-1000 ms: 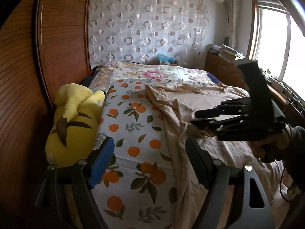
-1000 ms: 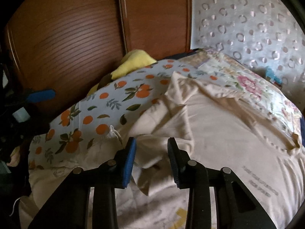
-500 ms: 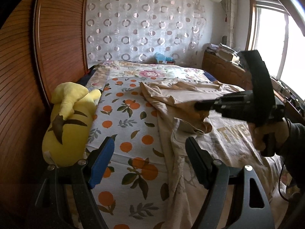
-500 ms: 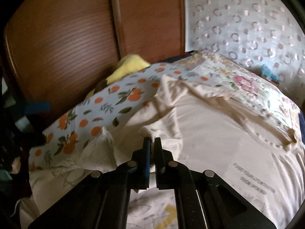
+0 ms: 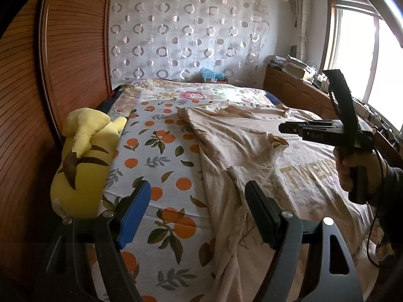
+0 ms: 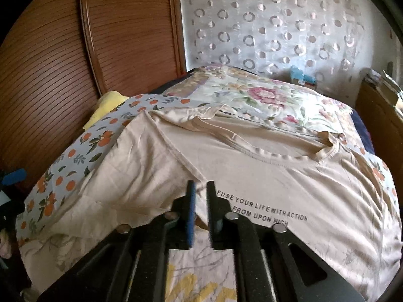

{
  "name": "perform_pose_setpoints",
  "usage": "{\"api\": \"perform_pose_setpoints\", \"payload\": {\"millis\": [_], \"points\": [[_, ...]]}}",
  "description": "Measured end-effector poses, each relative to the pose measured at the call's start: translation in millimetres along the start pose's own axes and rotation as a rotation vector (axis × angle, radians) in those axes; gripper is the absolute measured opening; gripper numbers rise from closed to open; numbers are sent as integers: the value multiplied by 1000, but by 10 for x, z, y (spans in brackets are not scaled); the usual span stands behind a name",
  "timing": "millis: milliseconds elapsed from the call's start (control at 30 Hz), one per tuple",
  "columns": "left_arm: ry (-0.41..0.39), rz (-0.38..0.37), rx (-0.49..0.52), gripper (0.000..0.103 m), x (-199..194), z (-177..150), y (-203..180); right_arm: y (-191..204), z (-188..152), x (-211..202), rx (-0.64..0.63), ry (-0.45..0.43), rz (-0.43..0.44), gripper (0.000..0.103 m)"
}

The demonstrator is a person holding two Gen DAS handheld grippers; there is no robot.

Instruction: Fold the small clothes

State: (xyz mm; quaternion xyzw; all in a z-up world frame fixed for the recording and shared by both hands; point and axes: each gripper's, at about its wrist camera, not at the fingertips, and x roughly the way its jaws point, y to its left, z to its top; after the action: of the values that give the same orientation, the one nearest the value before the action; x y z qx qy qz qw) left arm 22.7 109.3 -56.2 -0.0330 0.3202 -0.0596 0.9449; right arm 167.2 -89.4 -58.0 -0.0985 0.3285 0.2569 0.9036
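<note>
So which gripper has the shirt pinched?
The right gripper: its fingers are closed on a fold of the beige T-shirt. The left gripper is open, holding nothing.
</note>
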Motion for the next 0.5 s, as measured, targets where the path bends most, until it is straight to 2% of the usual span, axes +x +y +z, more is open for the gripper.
{"api": "perform_pose_setpoints", "payload": {"millis": [33,67,100,300,400,467,500], "points": [[0,-1,2,78,14,13,-3,8,-20,-10,-3,0,-16,27],[0,0,4,78,22,24,-21,-12,-38,-76,-4,-2,-21,38],[0,-3,6,78,33,33,-34,-17,-61,-125,-5,-6,-18,43],[22,-39,24,78,174,86,-157,-199,-180,-404,0,17,-10,51],[37,-52,45,78,256,113,-245,-334,-350,-556,-11,42,-41,57],[50,-70,51,73,309,128,-286,-444,-480,-613,-15,69,-74,58],[60,-78,50,67,339,137,-299,-505,-526,-637,-14,86,-95,58]]}}
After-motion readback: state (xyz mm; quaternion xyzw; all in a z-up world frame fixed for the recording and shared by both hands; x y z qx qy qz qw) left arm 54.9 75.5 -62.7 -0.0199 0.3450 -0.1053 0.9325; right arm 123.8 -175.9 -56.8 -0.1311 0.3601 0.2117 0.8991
